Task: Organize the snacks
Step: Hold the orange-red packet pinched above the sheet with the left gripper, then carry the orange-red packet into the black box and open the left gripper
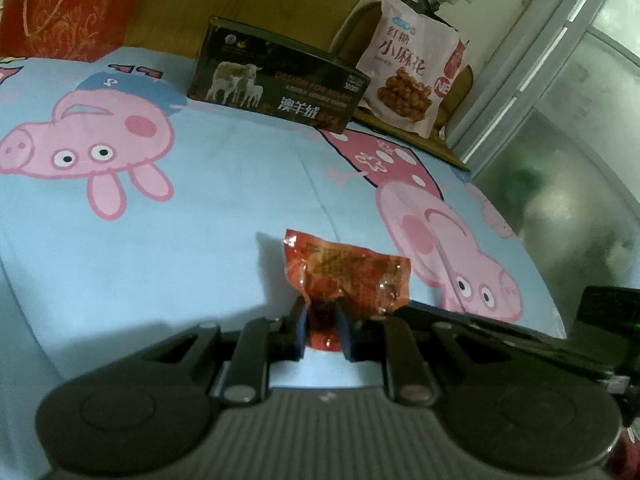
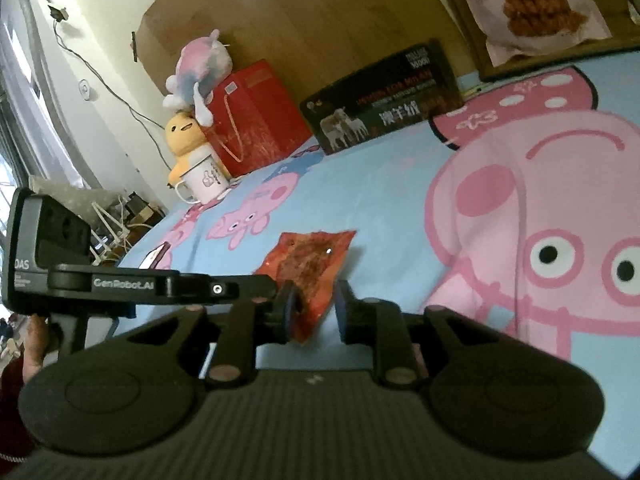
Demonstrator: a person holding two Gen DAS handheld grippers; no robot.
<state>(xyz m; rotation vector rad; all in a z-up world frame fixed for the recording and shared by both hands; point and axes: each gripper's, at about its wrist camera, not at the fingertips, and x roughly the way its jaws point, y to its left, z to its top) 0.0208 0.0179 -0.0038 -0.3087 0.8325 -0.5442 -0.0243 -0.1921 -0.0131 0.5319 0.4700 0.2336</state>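
Red-orange foil: a small glossy snack packet (image 1: 348, 272), crinkled and roughly square with a translucent patch, is standing upright between the two grippers, above the bedsheet, and is casting a shadow on it.
Packet contents: dark, lumpy food is showing through the wrapper; the print on it is too blurred to read.
Left gripper (image 1: 322, 330): its blue-padded black jaws are squeezing together on the packet's lower edge, pinching it.
Right gripper (image 2: 316, 312): its jaws are standing slightly apart with the packet's corner between them. One pad is lying against the wrapper, and a sliver of sheet is showing between the wrapper and the other pad, so it is not clamping.
Hand (image 2: 34, 344): part of a person's hand is gripping the left gripper's handle at the frame edge, mostly cut off.
Bedsheet (image 1: 200, 220): soft pale blue cotton printed with large pink cartoon pigs is lying flat under everything.
Dark box (image 1: 276, 84): a long rectangular carton picturing sheep is sitting at the sheet's far edge.
Pink snack bag (image 1: 412, 76): a puffy plastic pouch is leaning on a wooden chair just beyond the box.
Red gift bag (image 2: 256, 116): stiff paper with cord handles is standing near a yellow plush toy (image 2: 184, 136) and a white mug (image 2: 206, 180).
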